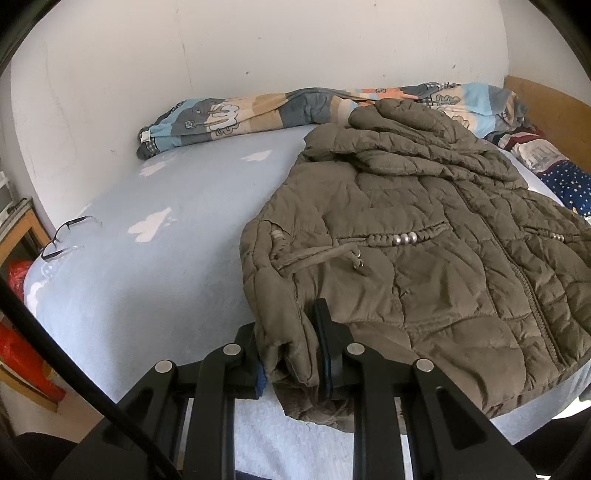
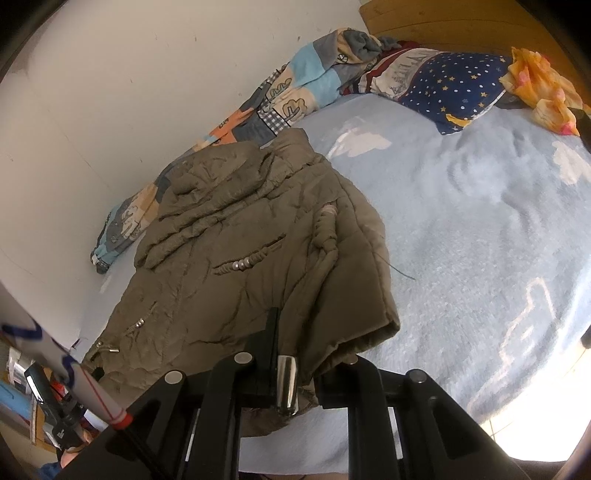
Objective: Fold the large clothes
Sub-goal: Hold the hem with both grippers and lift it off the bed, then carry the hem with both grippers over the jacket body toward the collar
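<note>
**Both claws clamped on the quilted jacket's hem**

Here we are at the near edge of the bed, pale blue sheet with white cloud shapes, and an olive quilted jacket lies spread across it, collar end toward the wall and the patchwork quilt rolled up there. The left gripper is clenched on a bunched fold at the jacket's near corner, fabric squeezed between both pads. Over on the other side, the right gripper grips the opposite near corner just as tightly, with a shiny metal toggle hanging right at its jaws. A pair of glasses sits on the sheet well apart from the jacket, and a starry navy pillow rests by the wooden headboard.
</note>
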{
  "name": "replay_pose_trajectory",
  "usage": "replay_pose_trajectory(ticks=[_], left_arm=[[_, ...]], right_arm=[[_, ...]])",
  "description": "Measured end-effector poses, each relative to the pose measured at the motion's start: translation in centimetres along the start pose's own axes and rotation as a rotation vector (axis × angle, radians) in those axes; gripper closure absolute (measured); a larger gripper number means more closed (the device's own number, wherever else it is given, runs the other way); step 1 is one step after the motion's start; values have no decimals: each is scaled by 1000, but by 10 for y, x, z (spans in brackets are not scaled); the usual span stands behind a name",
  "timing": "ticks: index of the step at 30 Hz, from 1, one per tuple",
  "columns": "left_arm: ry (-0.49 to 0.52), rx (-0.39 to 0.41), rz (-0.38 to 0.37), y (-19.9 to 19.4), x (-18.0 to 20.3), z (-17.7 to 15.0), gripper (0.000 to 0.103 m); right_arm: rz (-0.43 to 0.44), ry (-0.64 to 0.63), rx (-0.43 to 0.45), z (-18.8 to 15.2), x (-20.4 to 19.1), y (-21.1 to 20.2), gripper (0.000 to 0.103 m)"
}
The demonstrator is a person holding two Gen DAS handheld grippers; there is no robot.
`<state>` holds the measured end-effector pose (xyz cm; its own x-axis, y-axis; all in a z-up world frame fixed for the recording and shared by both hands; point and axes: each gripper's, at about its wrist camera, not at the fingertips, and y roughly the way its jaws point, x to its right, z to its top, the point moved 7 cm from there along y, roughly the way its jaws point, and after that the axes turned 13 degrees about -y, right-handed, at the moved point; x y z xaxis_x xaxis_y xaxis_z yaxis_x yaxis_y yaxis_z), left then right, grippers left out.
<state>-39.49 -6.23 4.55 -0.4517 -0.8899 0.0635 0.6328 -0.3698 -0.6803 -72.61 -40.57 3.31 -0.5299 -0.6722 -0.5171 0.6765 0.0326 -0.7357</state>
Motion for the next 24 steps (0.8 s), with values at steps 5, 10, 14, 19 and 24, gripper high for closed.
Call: replay_pose_trajectory(ticks=[5, 10, 14, 19, 24], left_arm=[[-31, -22, -43, -4, -4, 10, 82], [-38, -54, -87, -7, -5, 23, 82], [-24, -63, -119, -11, -2, 37, 82], [-5, -53, -136, -19, 2, 55, 82], [-20, -30, -147, -26, 7, 75, 82]], right_arm=[[10, 4, 5, 1, -1, -5, 88], [32, 8, 23, 11, -4, -13, 88], [62, 4, 46, 28, -8, -20, 88], [87, -15, 73, 51, -16, -28, 88], [109, -26, 100, 74, -24, -33, 88]])
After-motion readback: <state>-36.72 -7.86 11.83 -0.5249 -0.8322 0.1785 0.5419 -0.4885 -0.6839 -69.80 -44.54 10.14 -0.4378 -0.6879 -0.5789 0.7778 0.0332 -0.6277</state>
